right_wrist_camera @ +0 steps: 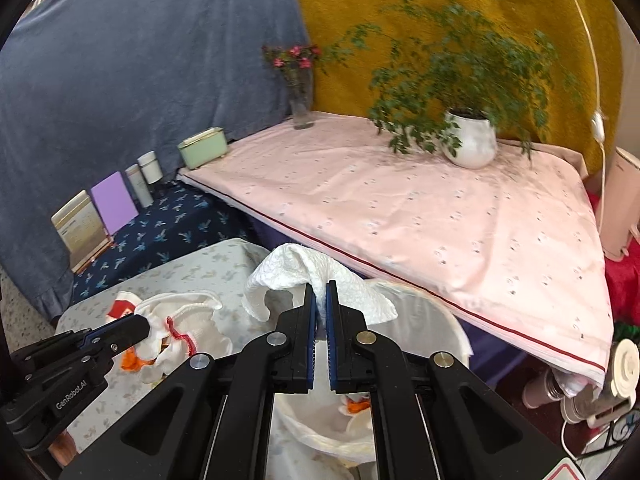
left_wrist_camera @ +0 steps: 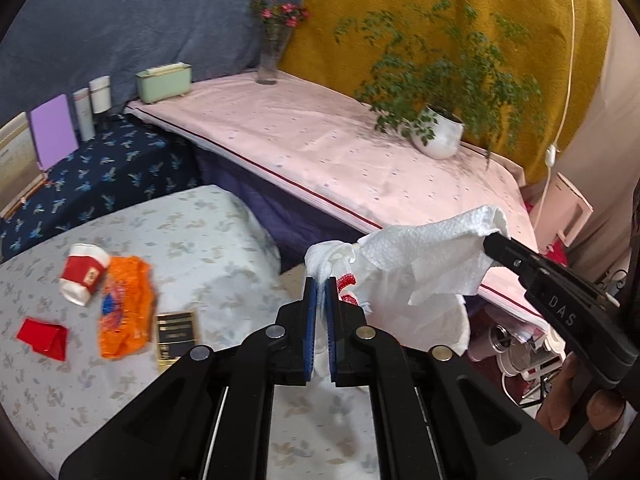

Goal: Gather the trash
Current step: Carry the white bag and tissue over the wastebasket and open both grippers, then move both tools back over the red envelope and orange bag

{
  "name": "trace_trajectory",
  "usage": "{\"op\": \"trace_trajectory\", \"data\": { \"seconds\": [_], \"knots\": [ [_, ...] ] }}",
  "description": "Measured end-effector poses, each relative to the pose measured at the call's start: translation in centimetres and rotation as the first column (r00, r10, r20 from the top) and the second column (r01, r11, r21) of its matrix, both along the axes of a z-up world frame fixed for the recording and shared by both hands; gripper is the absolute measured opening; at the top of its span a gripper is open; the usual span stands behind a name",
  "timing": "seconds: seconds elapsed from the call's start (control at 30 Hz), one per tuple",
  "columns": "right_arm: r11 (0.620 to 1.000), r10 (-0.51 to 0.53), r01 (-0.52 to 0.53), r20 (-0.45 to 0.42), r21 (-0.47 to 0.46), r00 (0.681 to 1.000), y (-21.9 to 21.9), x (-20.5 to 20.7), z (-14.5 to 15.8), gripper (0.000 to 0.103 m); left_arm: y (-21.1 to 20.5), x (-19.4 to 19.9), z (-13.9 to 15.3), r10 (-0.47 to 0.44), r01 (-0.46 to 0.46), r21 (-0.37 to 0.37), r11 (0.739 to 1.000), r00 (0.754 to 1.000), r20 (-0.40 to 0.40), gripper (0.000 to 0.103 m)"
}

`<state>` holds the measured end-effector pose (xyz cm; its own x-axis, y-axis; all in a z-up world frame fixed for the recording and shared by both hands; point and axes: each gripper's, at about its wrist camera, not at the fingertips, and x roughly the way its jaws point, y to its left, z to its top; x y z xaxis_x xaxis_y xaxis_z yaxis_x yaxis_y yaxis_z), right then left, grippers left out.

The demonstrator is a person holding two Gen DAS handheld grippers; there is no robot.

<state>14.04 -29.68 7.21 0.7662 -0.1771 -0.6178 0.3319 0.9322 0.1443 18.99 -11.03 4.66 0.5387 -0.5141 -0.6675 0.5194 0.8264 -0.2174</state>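
My left gripper point(left_wrist_camera: 320, 280) is shut on the rim of a white trash bag point(left_wrist_camera: 332, 258) with a red drawstring and holds it open. My right gripper point(right_wrist_camera: 320, 285) is shut on a crumpled white paper towel point(right_wrist_camera: 296, 270) above the bag's opening point(right_wrist_camera: 328, 428); it also shows in the left wrist view point(left_wrist_camera: 432, 256). The bag holds some white and orange scraps. On the floral table lie a red-and-white paper cup point(left_wrist_camera: 83, 278), an orange wrapper point(left_wrist_camera: 124, 308), a red folded packet point(left_wrist_camera: 43, 338) and a dark gold-edged box point(left_wrist_camera: 176, 334).
A pink-covered table point(left_wrist_camera: 340, 152) holds a potted plant point(left_wrist_camera: 440, 132), a flower vase point(left_wrist_camera: 272, 56) and a green box point(left_wrist_camera: 164, 82). A dark blue bench point(left_wrist_camera: 100, 176) carries bottles, a purple card and a frame. Clutter and cups lie on the floor at right point(right_wrist_camera: 580, 392).
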Motion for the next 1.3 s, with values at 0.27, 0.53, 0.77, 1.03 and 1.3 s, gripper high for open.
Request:
{"op": "trace_trajectory", "data": {
  "seconds": [0.27,0.53,0.77,1.03,1.3],
  "knots": [
    [0.998,-0.058,0.059,-0.031,0.021,0.998,-3.8,-1.5,-1.9,0.005,-4.3,-0.7,-1.2,-0.073,0.074,0.005,0.997,0.997,-0.029,0.005],
    [0.995,-0.089,0.092,-0.061,0.039,0.994,-5.5,-1.7,-3.6,0.015,-6.4,-0.8,-2.5,-0.101,0.101,-0.001,0.995,0.994,-0.047,0.012],
    [0.993,-0.112,0.114,-0.039,0.04,0.993,-5.8,-2.0,-3.5,0.041,-6.3,-0.6,-2.5,-0.069,0.069,0.01,0.998,0.997,-0.029,0.041],
    [0.996,-0.087,0.087,-0.022,0.024,0.996,-4.6,-1.7,-2.7,0.047,-4.4,-0.1,-2.5,-0.017,0.018,0.022,1.0,1.0,-0.022,0.042],
    [0.999,-0.03,0.031,-0.028,0.01,0.999,-1.6,-0.9,-2.6,0.048,-0.2,1.1,-3.2,0.078,-0.077,0.022,0.997,0.996,-0.04,0.047]
  ]
}}
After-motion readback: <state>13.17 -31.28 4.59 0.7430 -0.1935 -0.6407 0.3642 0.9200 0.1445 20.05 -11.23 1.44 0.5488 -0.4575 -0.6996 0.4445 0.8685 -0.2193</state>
